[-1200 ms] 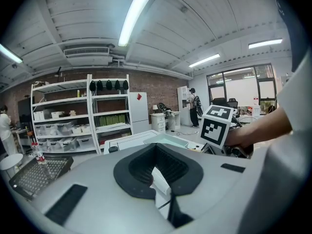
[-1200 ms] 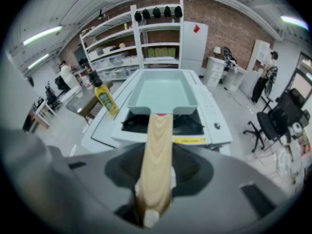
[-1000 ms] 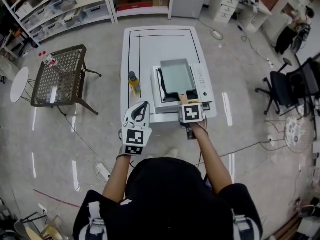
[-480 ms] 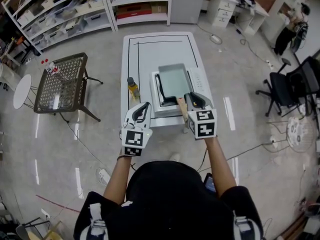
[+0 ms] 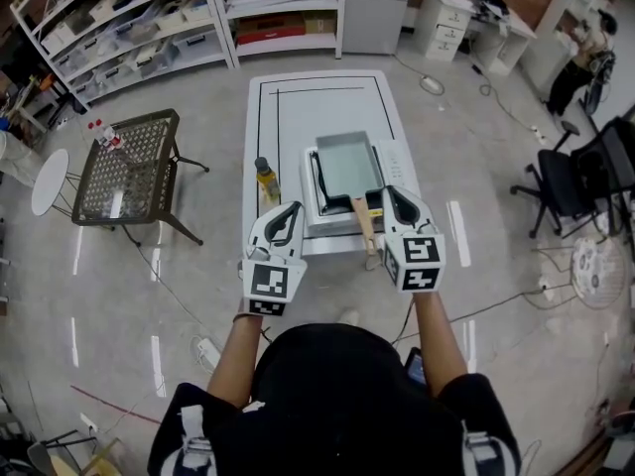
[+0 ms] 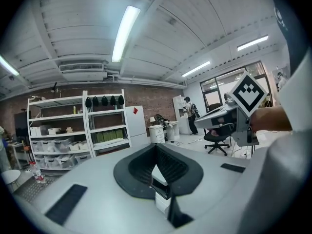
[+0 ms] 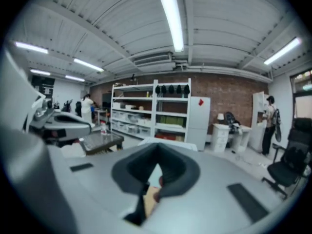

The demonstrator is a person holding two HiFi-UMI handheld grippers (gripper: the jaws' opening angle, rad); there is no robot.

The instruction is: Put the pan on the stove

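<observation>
Sitting flat on the white stove (image 5: 400, 162), the grey pan (image 5: 349, 164) points its wooden handle (image 5: 364, 228) toward the person. The stove stands on a white table (image 5: 298, 107). A small bottle (image 5: 265, 178) with yellow stuff in it stands just beside the stove, on its left.

A second ago the right gripper (image 5: 391, 194) was down at the end of the handle with its jaws wide apart. Now it has come away. It is held up just to the right of the handle and does not touch it. The pan is in the same spot on the stove as before. The left gripper (image 5: 292, 208) has hardly moved and hangs over the near left part of the table, close to the bottle.

In the right gripper view the two dark jaws of the right gripper (image 7: 157, 149) are pressed together. Nothing is between them, and a bit of tan wood shows below them. In the left gripper view the jaws of the left gripper (image 6: 156, 147) also meet at their tips, with nothing in them. A bit of something white shows below them.

Farther out, a wire side table (image 5: 129, 167) stands on the floor to the left. Shelves (image 5: 149, 18) line the far wall, and a black chair (image 5: 575, 181) stands to the right.
</observation>
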